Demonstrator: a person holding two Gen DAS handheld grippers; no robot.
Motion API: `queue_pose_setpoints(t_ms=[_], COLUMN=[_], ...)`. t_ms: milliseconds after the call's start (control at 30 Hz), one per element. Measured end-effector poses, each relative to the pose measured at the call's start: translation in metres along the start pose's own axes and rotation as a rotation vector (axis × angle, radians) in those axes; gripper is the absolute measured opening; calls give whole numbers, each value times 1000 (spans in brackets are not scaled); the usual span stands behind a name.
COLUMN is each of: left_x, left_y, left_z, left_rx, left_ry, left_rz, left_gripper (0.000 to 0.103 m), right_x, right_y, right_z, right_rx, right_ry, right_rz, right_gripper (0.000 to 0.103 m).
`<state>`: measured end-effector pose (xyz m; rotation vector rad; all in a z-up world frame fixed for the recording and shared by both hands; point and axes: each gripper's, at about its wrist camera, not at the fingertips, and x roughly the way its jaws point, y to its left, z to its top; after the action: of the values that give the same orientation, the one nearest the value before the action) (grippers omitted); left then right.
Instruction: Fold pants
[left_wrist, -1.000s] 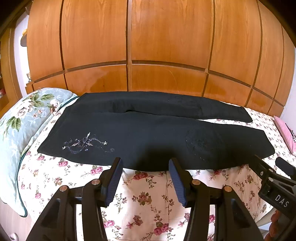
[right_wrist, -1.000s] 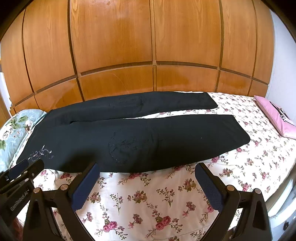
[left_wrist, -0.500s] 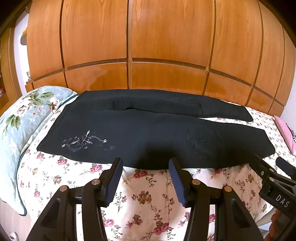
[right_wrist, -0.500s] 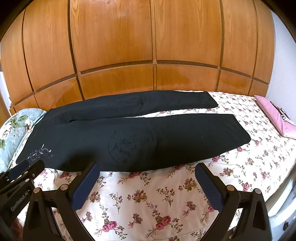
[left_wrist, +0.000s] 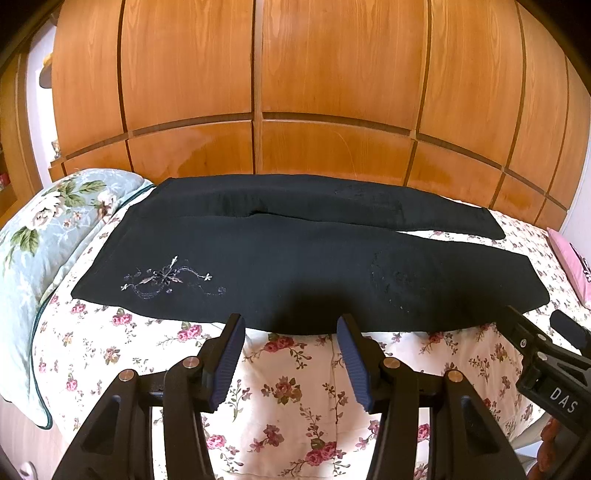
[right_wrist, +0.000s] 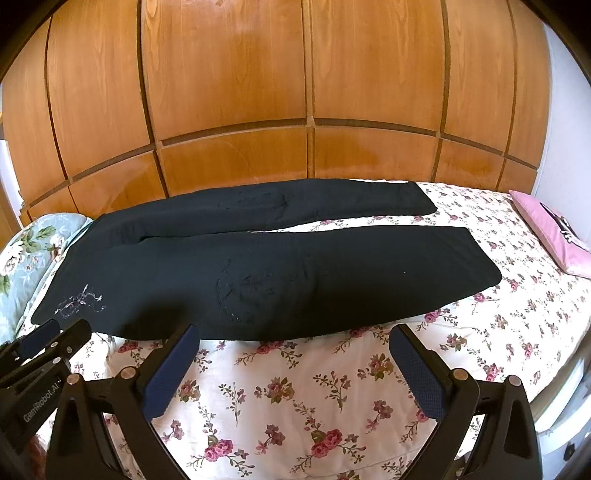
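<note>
Black pants (left_wrist: 295, 266) lie flat and spread on the floral bed, waist at the left, both legs running right, a pale embroidered motif (left_wrist: 166, 277) near the waist. They also show in the right wrist view (right_wrist: 280, 273). My left gripper (left_wrist: 291, 328) is open and empty, hovering over the bedsheet just short of the pants' near edge. My right gripper (right_wrist: 295, 341) is open wider and empty, also just short of the near edge. Each gripper shows at the edge of the other's view.
The floral bedsheet (left_wrist: 295, 387) covers the bed. A pale green floral pillow (left_wrist: 40, 236) lies at the left. A pink cushion (right_wrist: 550, 232) lies at the right. A wooden panelled wall (left_wrist: 295, 92) stands behind the bed.
Both views have shifted very slightly; the pants sit a touch lower and closer in frame. Both grippers stay open and the pants have not moved.
</note>
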<state>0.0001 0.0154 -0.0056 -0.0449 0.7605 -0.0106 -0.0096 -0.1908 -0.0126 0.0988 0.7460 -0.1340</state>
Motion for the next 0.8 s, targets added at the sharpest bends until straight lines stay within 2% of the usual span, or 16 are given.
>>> queue_pose_setpoints(t_ms=[500,800], left_x=[5,18], left_y=[1,3], left_z=[-2,-4], left_rx=[-2,-7], left_ry=[15,74], left_rz=[-5,-30], left_gripper=[53,53], right_x=[2,6], right_y=[0,-1], right_z=[-1,-2], right_rx=[-7,-6], right_ry=[8,14], right_rz=[1,3], right_gripper=[103,103])
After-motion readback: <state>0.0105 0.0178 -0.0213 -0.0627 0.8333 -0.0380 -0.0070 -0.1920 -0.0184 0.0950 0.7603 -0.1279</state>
